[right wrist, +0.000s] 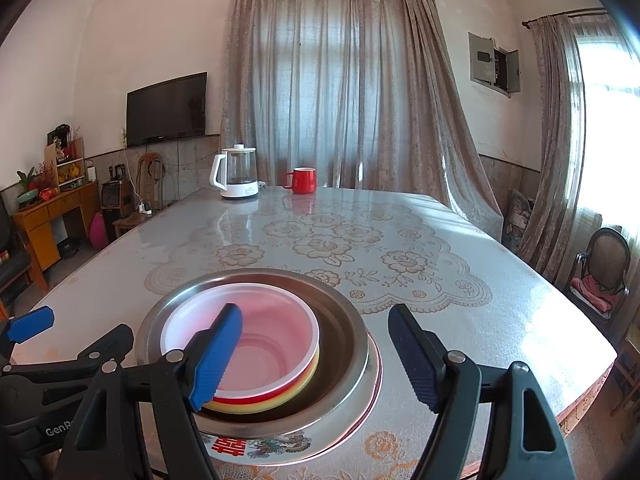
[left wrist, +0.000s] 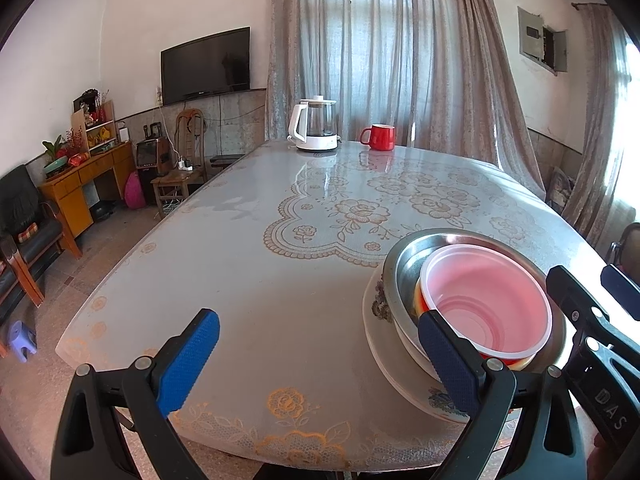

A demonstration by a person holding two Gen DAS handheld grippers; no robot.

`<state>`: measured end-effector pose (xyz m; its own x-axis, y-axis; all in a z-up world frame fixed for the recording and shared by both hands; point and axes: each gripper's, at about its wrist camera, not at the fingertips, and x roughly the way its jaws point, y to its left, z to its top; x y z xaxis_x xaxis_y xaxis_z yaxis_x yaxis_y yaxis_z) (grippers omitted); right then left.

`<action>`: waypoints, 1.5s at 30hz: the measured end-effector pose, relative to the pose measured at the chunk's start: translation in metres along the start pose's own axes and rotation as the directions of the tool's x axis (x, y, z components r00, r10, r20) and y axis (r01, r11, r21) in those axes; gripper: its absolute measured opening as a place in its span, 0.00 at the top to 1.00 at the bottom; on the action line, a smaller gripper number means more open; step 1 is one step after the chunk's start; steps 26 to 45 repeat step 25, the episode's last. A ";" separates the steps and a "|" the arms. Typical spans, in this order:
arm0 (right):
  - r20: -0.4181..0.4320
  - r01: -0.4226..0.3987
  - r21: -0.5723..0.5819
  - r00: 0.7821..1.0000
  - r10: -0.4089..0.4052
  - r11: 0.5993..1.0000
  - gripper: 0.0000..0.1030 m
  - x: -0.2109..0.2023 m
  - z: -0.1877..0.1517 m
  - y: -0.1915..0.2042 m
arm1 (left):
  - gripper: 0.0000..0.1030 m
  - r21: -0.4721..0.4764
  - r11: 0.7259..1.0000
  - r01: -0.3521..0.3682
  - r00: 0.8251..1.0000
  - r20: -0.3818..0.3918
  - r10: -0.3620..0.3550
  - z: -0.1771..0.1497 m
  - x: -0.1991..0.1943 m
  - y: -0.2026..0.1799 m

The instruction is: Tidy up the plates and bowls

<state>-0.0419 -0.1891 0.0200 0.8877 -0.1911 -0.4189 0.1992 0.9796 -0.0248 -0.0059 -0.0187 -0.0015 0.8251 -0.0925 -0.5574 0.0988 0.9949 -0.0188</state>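
Table (right wrist: 500, 320) — nested bowls (right wrist: 256, 344), plate (right wrist: 320, 444)

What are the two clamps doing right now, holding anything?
Left gripper: jaws open, holding nothing, beside the stacked bowls.
Right gripper: jaws open, holding nothing, over the bowls.

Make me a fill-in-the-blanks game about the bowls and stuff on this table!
1. The pink bowl sits inside a bigger ____ bowl.
2. The mug by the kettle is ____.
3. Both the left gripper and the right gripper are ____.

Missing words: metal; red; open
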 end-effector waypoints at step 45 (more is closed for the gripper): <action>0.009 -0.010 0.003 1.000 0.010 1.000 0.25 -0.001 0.002 -0.001 | 0.07 0.005 1.000 0.025 0.999 0.023 -0.025 0.002 -0.005 -0.001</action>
